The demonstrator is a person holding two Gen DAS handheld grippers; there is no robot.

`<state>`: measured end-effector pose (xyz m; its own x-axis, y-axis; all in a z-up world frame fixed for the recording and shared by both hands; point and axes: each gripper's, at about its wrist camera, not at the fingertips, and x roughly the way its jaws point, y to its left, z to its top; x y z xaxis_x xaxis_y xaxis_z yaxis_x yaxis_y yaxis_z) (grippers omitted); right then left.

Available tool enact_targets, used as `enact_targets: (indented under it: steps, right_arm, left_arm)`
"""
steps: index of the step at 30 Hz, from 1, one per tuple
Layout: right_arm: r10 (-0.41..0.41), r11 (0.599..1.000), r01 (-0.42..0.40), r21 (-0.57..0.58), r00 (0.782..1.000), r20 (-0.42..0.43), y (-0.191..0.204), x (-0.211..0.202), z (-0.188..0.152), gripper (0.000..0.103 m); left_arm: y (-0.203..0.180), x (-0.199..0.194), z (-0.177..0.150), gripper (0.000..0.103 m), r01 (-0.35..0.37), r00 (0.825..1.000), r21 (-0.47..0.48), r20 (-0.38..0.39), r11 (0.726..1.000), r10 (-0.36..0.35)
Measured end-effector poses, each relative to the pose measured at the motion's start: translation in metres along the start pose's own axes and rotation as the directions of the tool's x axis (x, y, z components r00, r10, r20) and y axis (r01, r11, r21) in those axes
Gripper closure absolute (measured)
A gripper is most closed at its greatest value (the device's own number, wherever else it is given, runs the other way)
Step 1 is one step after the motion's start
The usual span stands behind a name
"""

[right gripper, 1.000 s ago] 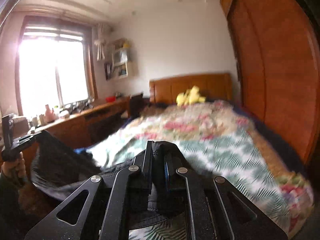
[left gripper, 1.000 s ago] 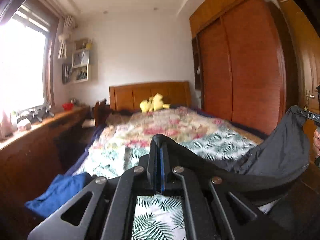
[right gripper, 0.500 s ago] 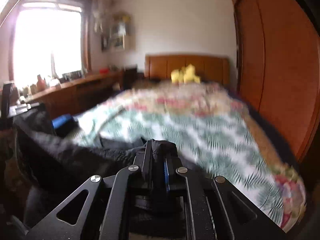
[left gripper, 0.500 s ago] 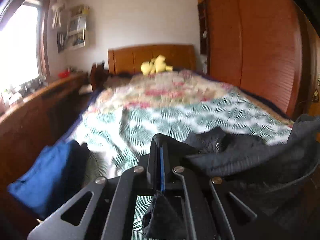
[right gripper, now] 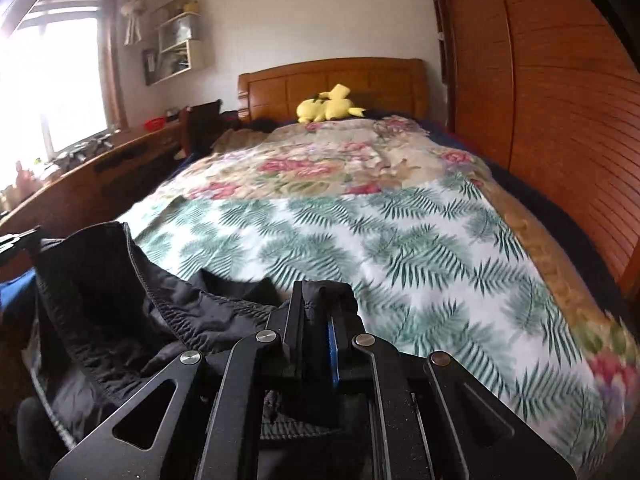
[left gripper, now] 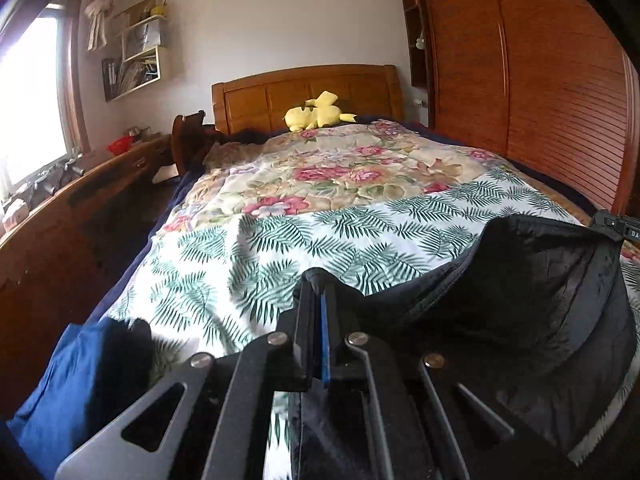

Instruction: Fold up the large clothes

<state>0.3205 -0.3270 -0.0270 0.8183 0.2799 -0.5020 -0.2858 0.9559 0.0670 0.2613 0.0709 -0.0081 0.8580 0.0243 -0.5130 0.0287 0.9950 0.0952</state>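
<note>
Both grippers pinch one black garment over the bed.

Both views tipped downward and closer over the bedspread; ceiling gone from frame. Black garment, earlier hanging slack between left claw and right claw, now lower, stretched near the bed's foot. Blue cloth larger at lower left.

The bed stands between the desk on its left and the wardrobe on its right; a plush toy lies before the headboard; the garment lies on the bed's near end.
</note>
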Motion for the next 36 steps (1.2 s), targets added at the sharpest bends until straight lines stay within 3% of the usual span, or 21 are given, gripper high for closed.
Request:
enact_targets:
  steps: [5,12,15,24,27,29,32,36]
  right_arm:
    - [-0.058,0.998,0.058,-0.009,0.998,-0.034,-0.008,0.045,0.009,0.096]
    - [-0.073,0.997,0.074,0.001,0.988,-0.134,-0.019,0.09,-0.013,0.096]
    - [-0.09,0.996,0.089,-0.013,0.982,-0.168,-0.018,0.098,-0.02,0.095]
    - [-0.198,0.974,0.175,-0.143,0.966,-0.164,0.004,0.09,-0.018,0.087]
    - [-0.218,0.968,0.193,-0.161,0.963,-0.156,0.014,0.087,-0.013,0.078]
    - [-0.214,0.969,0.187,-0.159,0.962,-0.169,0.017,0.088,-0.011,0.067]
    - [-0.238,0.966,0.214,-0.148,0.957,-0.168,0.02,0.087,-0.009,0.039]
    - [-0.238,0.969,0.223,-0.104,0.956,-0.17,0.016,0.083,-0.004,0.035]
  left_arm:
    - [-0.005,0.027,0.005,0.103,0.008,1.0,-0.001,-0.015,1.0,-0.008]
    - [-0.013,0.053,-0.013,0.101,0.032,0.995,0.005,-0.098,0.999,-0.032]
    - [-0.015,0.049,-0.02,0.101,0.038,0.995,0.0,-0.097,0.999,-0.038]
    - [-0.011,0.013,-0.03,0.096,0.019,0.999,-0.014,-0.033,1.0,-0.02]
    - [-0.009,-0.001,-0.035,0.096,0.068,0.997,-0.06,-0.017,0.996,-0.069]
    - [-0.011,-0.009,-0.041,0.096,0.094,0.996,-0.078,0.0,0.993,-0.094]
    - [-0.016,-0.019,-0.049,0.096,0.122,0.993,-0.089,0.015,0.989,-0.121]
    - [-0.023,-0.03,-0.054,0.095,0.161,0.987,-0.093,0.02,0.983,-0.16]
